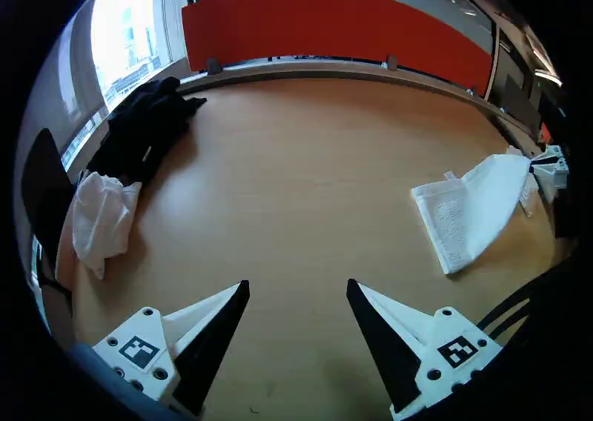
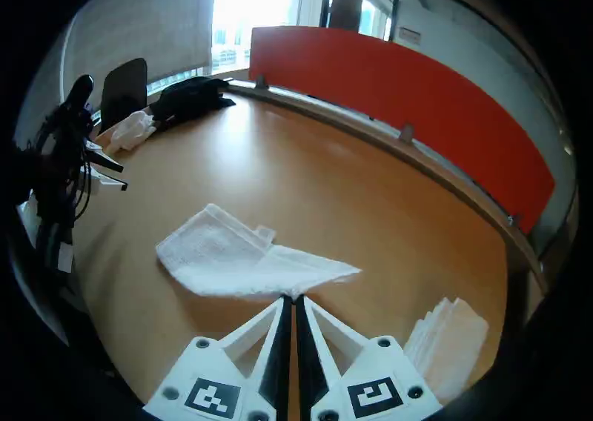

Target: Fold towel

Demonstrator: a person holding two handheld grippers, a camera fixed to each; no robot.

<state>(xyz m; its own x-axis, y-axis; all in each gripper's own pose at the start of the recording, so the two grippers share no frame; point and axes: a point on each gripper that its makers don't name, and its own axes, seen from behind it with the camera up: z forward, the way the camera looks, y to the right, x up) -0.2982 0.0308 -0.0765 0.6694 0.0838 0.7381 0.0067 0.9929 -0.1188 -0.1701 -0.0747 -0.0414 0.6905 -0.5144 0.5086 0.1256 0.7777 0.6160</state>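
Fold under way. The right tool [image 2: 290, 299], lower centre, is closed on the near edge of the towel [image 2: 237, 262], which lies partly doubled on the tabletop [image 2: 333, 191]. The left tool [image 1: 296, 283] is open and empty, well apart from it. The next move likely calls for carrying the held edge across. The cloth stack [image 2: 445, 339] at lower right, and the white cloth [image 1: 100, 221] and black garment [image 1: 144, 124] at left, obstruct nothing.

The towel [image 2: 244, 262] lies on the tabletop [image 2: 333, 184] just before my right claw [image 2: 290, 302], a folded stack [image 2: 448, 339] to its right.
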